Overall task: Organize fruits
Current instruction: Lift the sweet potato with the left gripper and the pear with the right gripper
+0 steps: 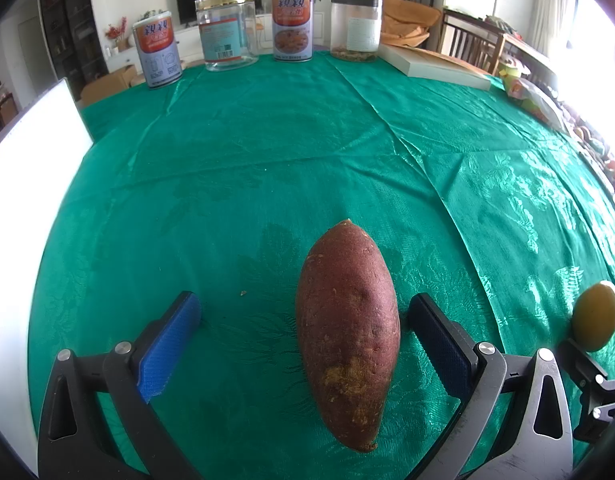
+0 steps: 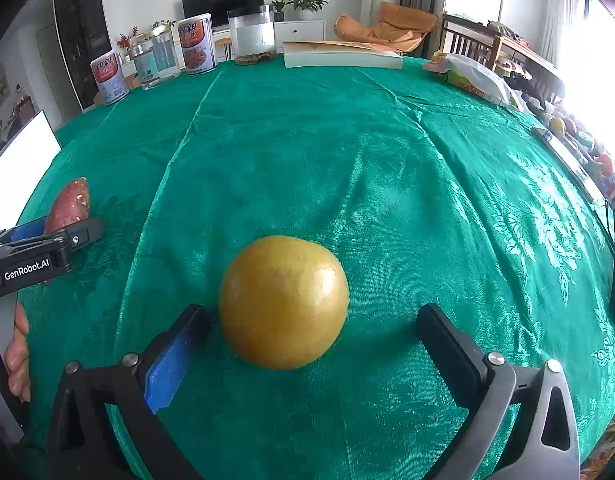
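While both tools gape wide, left tool (image 1: 303, 336) straddles sweet potato (image 1: 347, 332), right tool (image 2: 313, 336) straddles yellow fruit (image 2: 283, 302); both rest on bench (image 2: 347, 160), neither gripped; sorting seemingly incomplete.

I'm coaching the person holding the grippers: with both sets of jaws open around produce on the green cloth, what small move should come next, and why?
Probably back the right gripper straight away. Its jaws stand wide with gaps either side of the yellow fruit, which rests on the green cloth, apparently set down. The left gripper is likewise open around the sweet potato.
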The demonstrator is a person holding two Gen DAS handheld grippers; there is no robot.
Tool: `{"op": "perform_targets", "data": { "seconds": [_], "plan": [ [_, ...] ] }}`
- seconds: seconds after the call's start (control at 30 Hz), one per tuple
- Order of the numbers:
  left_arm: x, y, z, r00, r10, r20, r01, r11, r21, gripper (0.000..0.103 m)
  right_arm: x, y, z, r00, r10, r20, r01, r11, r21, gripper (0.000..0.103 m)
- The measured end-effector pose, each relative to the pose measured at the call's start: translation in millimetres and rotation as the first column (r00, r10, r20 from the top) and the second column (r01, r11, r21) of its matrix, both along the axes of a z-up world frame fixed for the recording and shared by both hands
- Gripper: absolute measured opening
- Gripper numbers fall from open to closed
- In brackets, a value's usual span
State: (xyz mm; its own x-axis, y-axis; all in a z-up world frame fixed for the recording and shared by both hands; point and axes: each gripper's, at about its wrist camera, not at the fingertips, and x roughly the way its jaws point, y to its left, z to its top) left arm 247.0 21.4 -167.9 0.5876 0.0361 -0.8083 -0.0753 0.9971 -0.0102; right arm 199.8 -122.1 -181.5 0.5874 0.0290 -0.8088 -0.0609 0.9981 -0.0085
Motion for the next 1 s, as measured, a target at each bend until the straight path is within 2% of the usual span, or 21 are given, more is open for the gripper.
{"op": "perform_targets", "data": {
  "seconds": [0.9,0.97,1.0],
  "plan": [
    [0.3,0.7,0.0,1.0,-0.001,0.001,0.001,1.0,-0.005,0.102,0.1,-0.2,0.4,1.0,0.0,0.0,0.0,1.0,0.002,0.103],
    [2.2,2.7,1.9,0.999,-0.031,-0.026,0.03,0.999,-0.023,0.102,-1.6,-4.7,2.7,1.0,-0.003,0.006,0.003,0.999,0.046,0.103],
    [3.5,7.9,5.7,0.996,-0.064,-0.057,0.06,0.996,-0.062,0.101,-4.3,-11.0,6.5,1.0,-0.012,0.012,0.01,0.995,0.101,0.103]
  ]
}}
